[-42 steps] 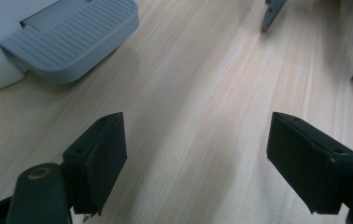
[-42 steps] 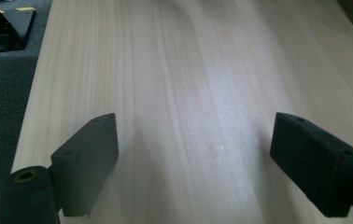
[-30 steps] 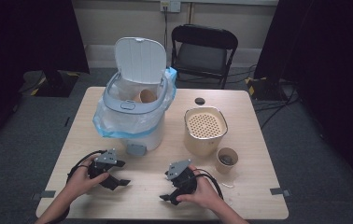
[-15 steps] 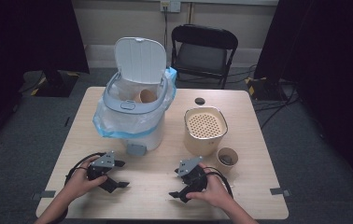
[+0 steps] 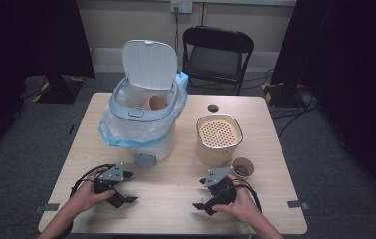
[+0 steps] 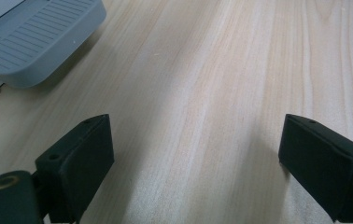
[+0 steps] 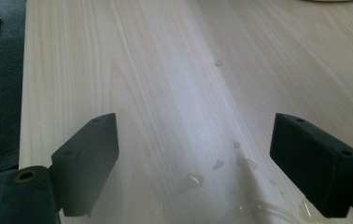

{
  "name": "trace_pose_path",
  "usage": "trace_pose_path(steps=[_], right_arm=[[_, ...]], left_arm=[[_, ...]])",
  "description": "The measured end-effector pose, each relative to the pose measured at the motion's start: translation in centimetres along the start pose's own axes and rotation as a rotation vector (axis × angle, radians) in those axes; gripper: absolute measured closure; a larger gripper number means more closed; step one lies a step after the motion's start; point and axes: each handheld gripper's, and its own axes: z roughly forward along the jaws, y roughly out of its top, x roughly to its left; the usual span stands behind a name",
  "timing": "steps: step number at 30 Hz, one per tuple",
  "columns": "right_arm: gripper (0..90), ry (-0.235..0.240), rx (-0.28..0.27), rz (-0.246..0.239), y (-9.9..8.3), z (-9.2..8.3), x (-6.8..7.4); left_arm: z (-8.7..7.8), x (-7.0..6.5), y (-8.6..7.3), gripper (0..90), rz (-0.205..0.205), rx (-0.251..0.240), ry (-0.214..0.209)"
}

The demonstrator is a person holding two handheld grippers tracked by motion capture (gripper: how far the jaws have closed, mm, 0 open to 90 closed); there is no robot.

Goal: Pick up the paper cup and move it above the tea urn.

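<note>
**A:** Both hands are low at the near edge of the tabletop (image 5: 176, 214). The left gripper (image 5: 126, 188) has just been opening its fingers (image 6: 79, 158), and there's only bare wood between them.

**B:** The right gripper (image 5: 201, 194) is spread wide too and holds nothing. There are droplets (image 7: 217, 164) on the wood in front of it, so that patch may be slick.

**A:** The small paper cup (image 5: 242, 168) stands upright near the right edge, just beside the right hand and in front of the canister (image 5: 218, 144).

**B:** I'd call it light, thin-walled and easy to crush. There's something dark inside, so keep it level. Pinch it softly across the mid-wall, not the rim.

**A:** The canister is cream, round-cornered and rigid, with a perforated top.

**B:** Back left, the white bin (image 5: 143, 144) is hard plastic with its lid up and a crinkly blue liner (image 5: 107, 134). Its grey ribbed pedal (image 6: 34, 37) faces the left hand.
</note>
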Motion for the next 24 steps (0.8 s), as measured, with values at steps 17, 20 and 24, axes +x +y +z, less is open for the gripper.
trace_pose_path(steps=[17,20,24], right_arm=[[15.5,-0.047,0.013,0.035,-2.0,-2.4,-0.6],[15.9,-0.045,0.025,0.027,-2.3,-2.6,-0.4],[16.5,-0.050,0.019,0.029,-2.6,-3.0,-0.3]], left_arm=[[0.0,0.0,0.0,9.3,0.000,-0.003,0.002],[0.0,0.0,0.0,9.3,0.000,-0.003,0.002],[0.0,0.0,0.0,9.4,0.000,-0.002,0.003]])
